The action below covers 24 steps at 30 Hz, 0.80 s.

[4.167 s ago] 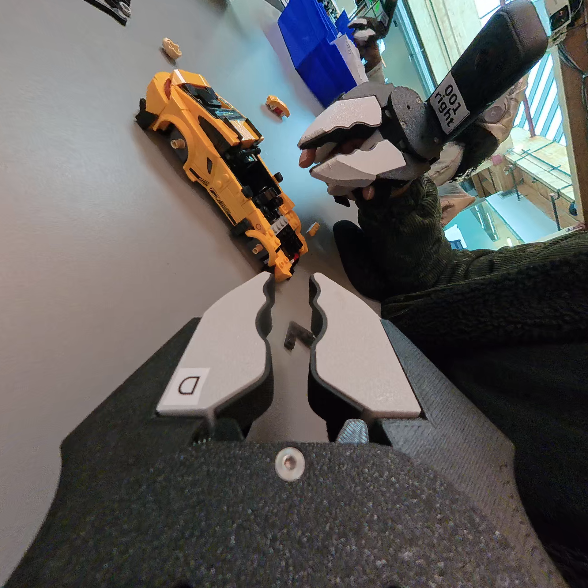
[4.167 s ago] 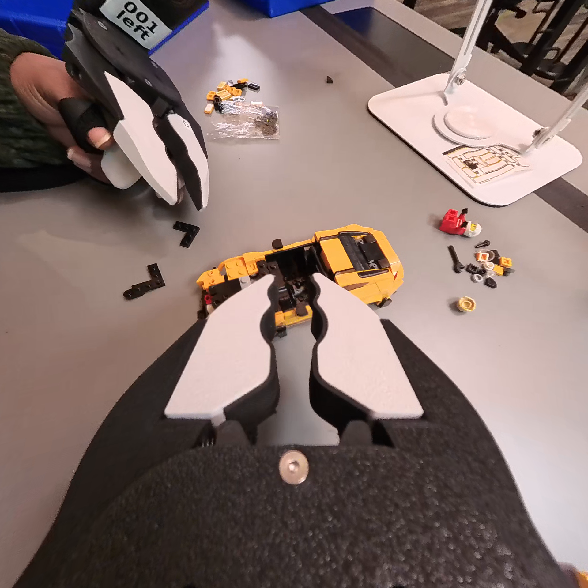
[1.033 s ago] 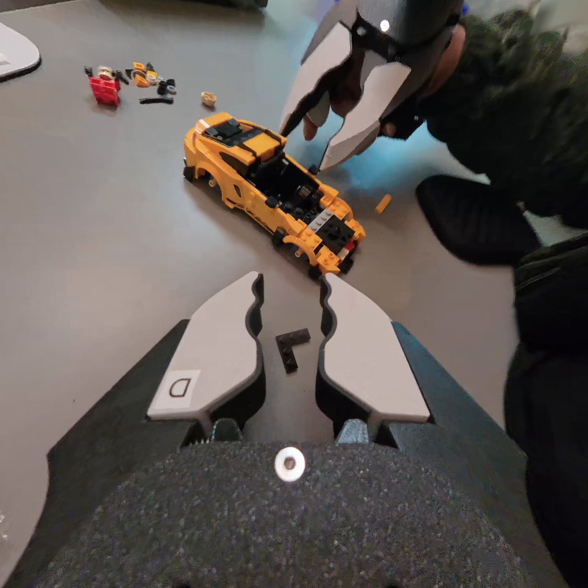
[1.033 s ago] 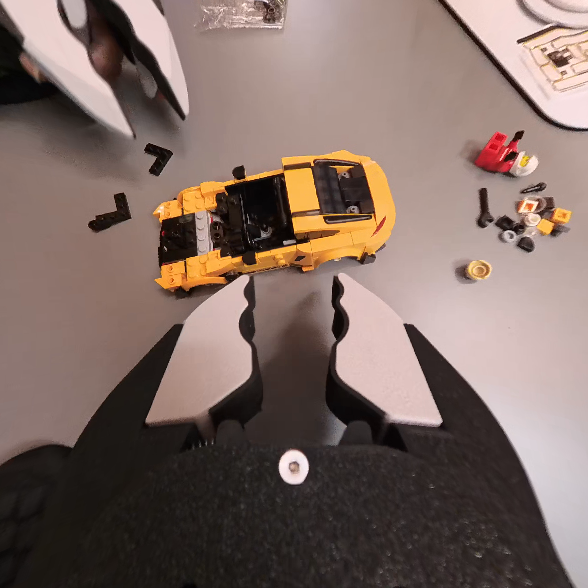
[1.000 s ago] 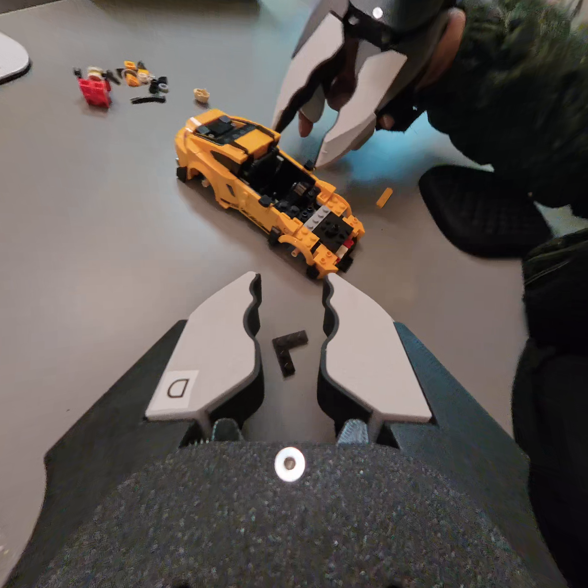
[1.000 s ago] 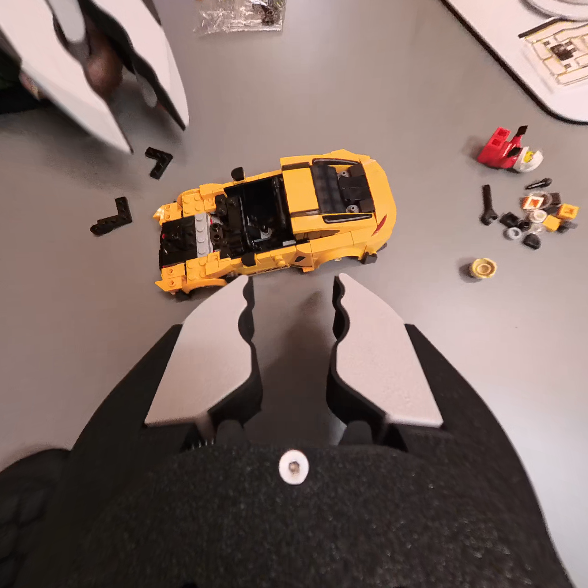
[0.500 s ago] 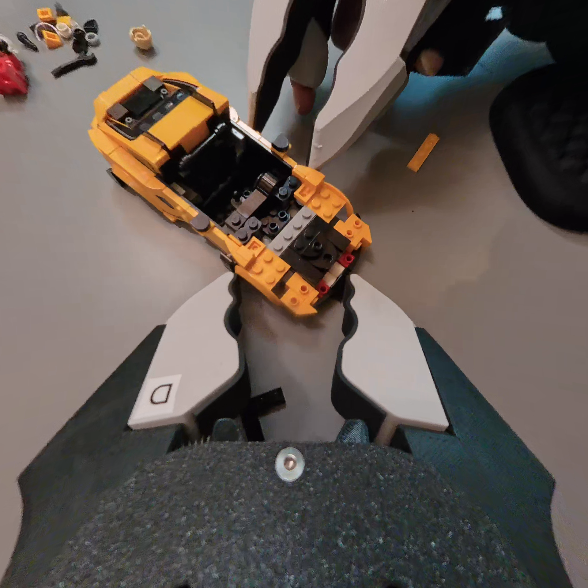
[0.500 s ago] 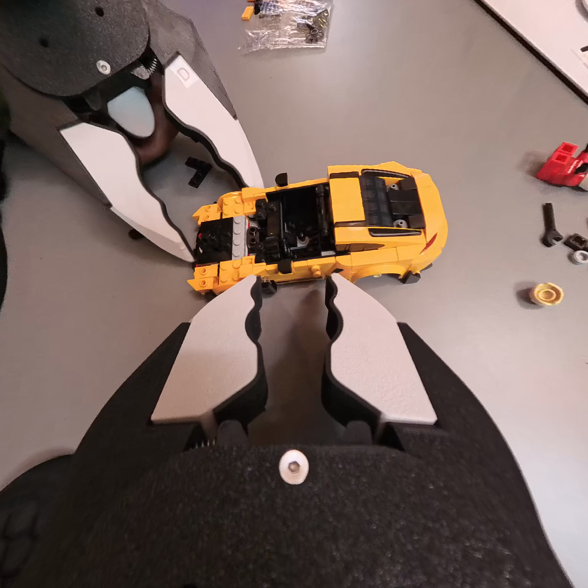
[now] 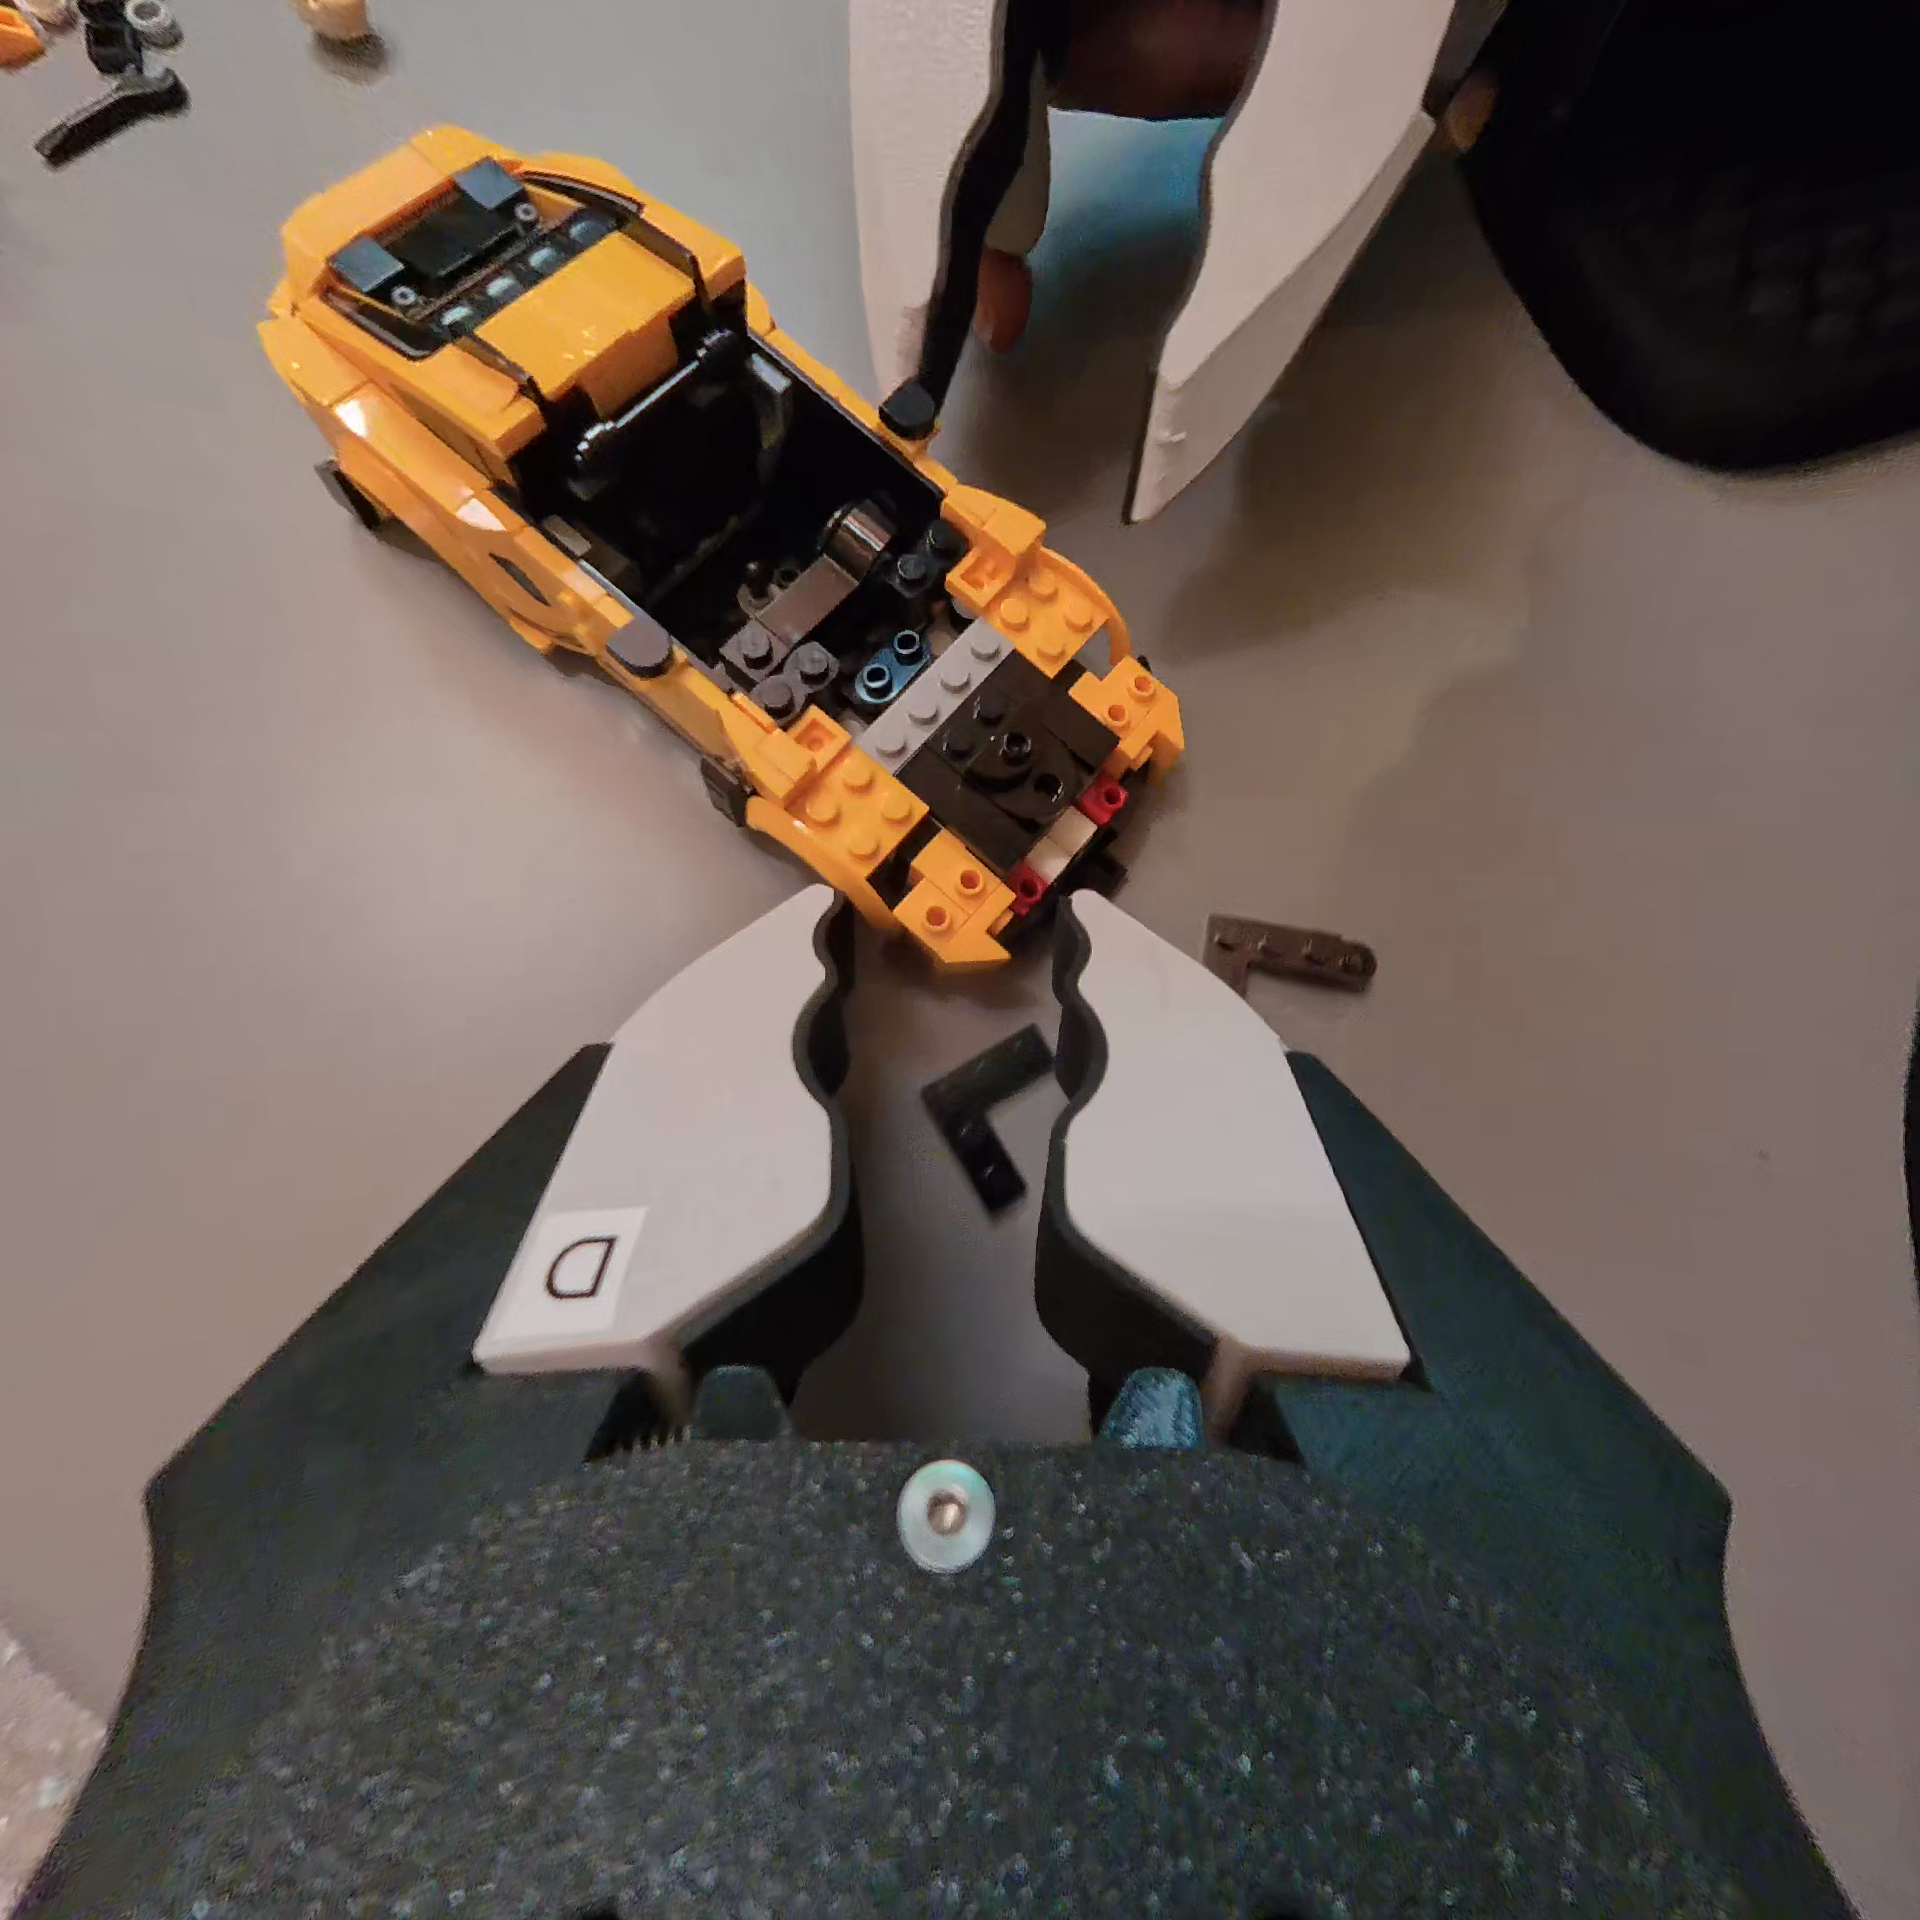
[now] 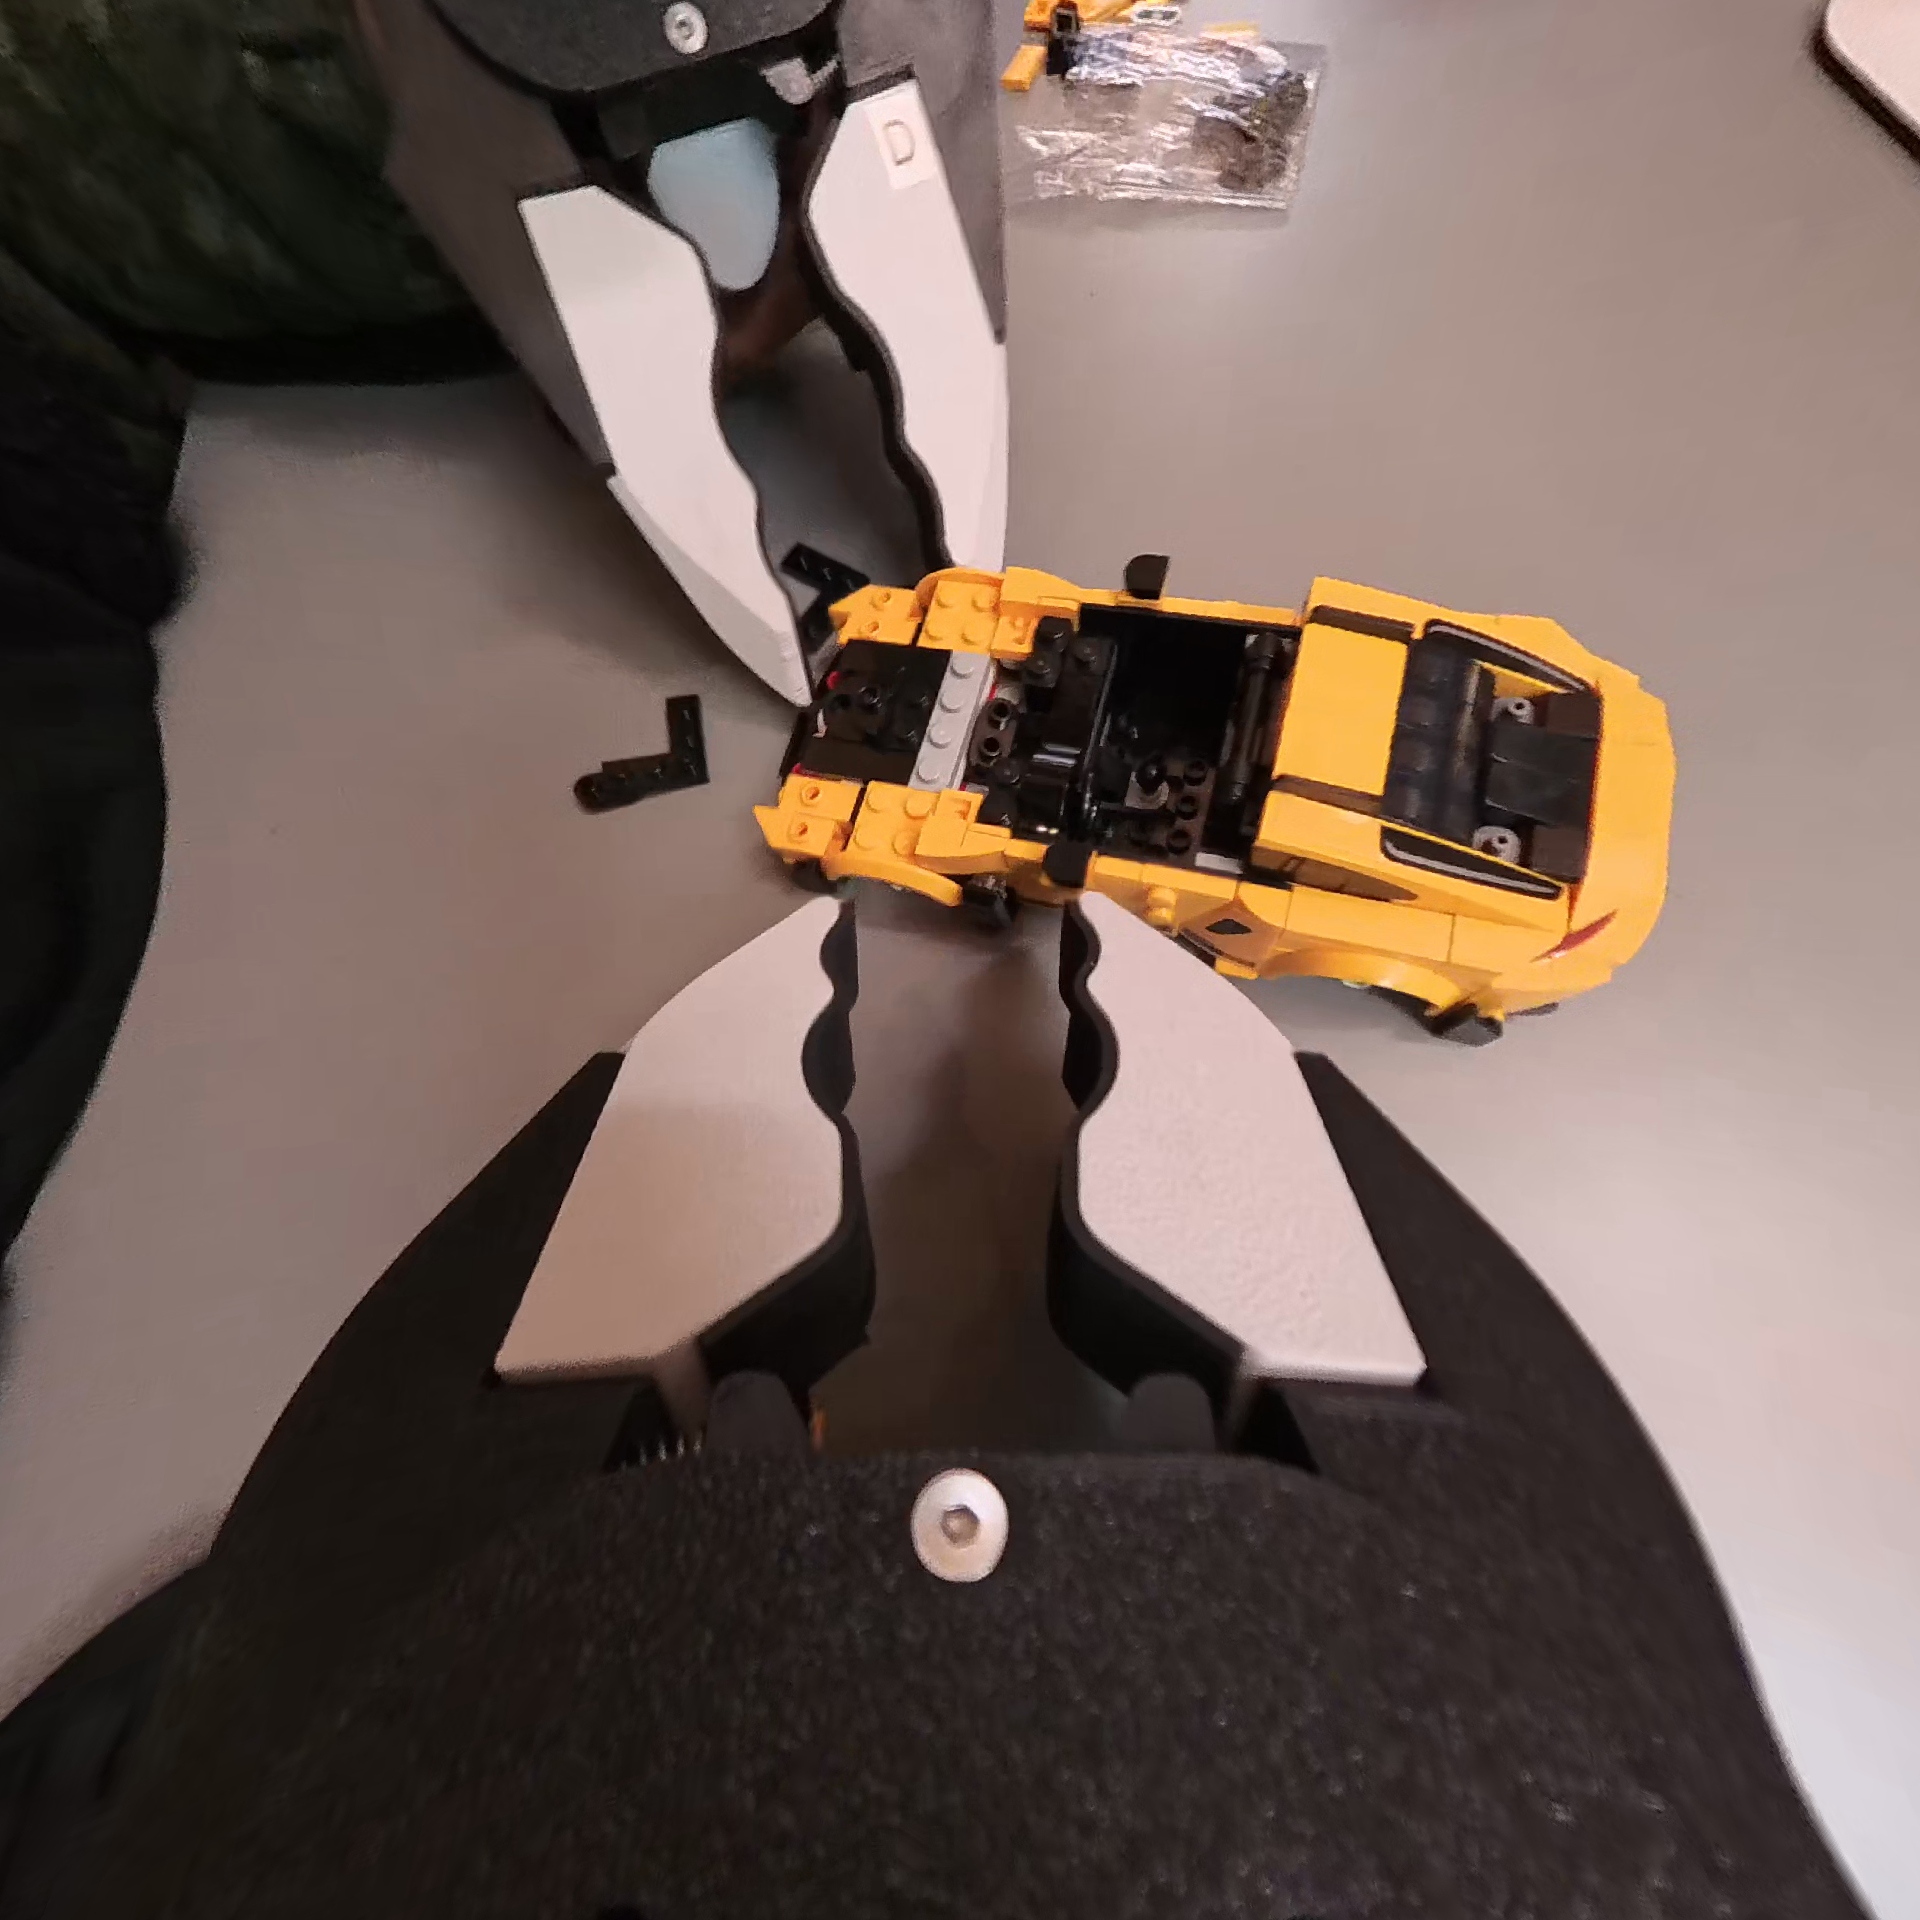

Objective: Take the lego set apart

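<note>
The lego car sits flat on the grey table, yellow body with the roof and hood already off, so the black cockpit and the studded front end are out in the open. In the left wrist view its nose points toward 5 o'clock, right at the left claw, which is spread wide with the car's front corner just between the fingertips, not gripped. A black L-shaped plate lies on the table between those fingers, and a second L-shaped piece is off at 3 o'clock from the tips. The right claw is also wide apart and holding nothing, its tips just beside the car's side near the front wheel. A clear bag of small parts sits up at 12 o'clock in the right wrist view.
</note>
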Each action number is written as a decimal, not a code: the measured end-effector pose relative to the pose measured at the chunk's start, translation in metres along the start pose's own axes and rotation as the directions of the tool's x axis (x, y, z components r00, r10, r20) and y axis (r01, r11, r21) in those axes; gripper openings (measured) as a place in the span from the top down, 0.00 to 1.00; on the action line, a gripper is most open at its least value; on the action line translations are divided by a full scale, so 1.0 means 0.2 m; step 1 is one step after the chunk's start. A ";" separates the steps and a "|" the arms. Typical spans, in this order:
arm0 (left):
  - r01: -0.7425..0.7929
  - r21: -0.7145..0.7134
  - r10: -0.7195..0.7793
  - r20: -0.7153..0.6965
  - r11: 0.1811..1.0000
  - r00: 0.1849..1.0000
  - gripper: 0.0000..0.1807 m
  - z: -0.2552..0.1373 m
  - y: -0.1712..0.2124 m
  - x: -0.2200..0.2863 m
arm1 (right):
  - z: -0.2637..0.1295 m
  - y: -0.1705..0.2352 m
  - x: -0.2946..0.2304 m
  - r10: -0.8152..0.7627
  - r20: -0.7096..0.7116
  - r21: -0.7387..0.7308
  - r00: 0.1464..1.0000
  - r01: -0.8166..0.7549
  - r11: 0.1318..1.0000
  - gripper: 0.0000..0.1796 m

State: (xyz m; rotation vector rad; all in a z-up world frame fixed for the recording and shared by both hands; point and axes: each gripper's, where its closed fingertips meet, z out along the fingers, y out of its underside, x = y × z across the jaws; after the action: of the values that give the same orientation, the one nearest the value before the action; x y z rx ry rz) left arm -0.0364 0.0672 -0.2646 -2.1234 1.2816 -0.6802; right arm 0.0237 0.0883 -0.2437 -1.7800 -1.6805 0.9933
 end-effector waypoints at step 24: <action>0.131 0.010 -0.128 0.296 0.991 0.946 0.54 0.06 -0.04 -0.08 | -0.05 -0.07 0.06 0.007 -0.084 0.104 0.996 0.002 0.995 0.81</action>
State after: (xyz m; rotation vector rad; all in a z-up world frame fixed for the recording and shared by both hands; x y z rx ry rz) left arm -0.0293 0.0865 -0.2703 -2.2321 0.9916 -0.3869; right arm 0.0221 0.1032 -0.2284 -1.7322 -1.5468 0.9745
